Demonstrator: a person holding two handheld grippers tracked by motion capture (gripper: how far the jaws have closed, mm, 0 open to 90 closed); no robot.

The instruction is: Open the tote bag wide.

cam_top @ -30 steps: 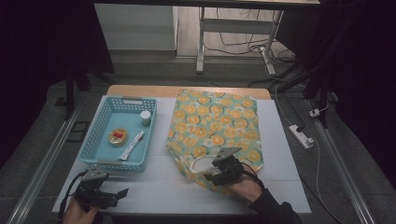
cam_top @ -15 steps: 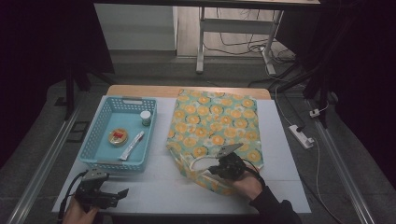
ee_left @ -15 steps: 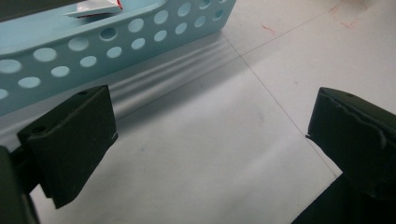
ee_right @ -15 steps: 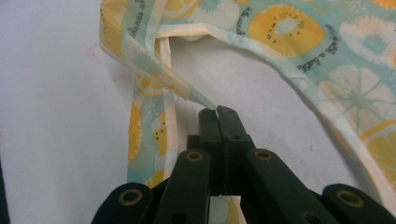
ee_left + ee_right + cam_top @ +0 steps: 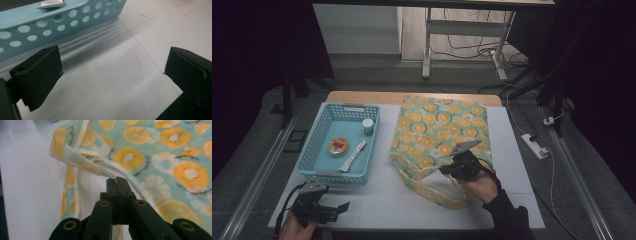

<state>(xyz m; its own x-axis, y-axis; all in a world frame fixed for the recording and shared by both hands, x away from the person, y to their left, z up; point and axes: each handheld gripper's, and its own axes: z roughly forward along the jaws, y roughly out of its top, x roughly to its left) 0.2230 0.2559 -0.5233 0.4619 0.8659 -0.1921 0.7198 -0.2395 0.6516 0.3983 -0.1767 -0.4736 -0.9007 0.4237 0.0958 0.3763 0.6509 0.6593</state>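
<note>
A cloth bag (image 5: pixel 439 130) printed with orange slices lies flat in the middle of the white table. My right gripper (image 5: pixel 447 170) is at the bag's near edge, shut on the hem of its upper layer. In the right gripper view the jaws (image 5: pixel 116 180) pinch the thin hem (image 5: pixel 100 171) and hold it up off the table, so the mouth gapes a little. The bag's handle loop (image 5: pixel 432 192) lies in front of it. My left gripper (image 5: pixel 343 206) rests near the front left corner, open, with bare table between its pads (image 5: pixel 40 72).
A light blue perforated basket (image 5: pixel 314 172) stands left of the bag and holds a small white bottle (image 5: pixel 368 126), a round tin (image 5: pixel 338 146) and a tube (image 5: pixel 353 155). Its wall (image 5: pixel 50 22) runs just ahead of my left gripper. A power strip (image 5: pixel 534 146) lies beyond the right edge.
My right gripper has closed on the bag's hem and risen a little, lifting that edge. The left gripper has stayed where it was.
</note>
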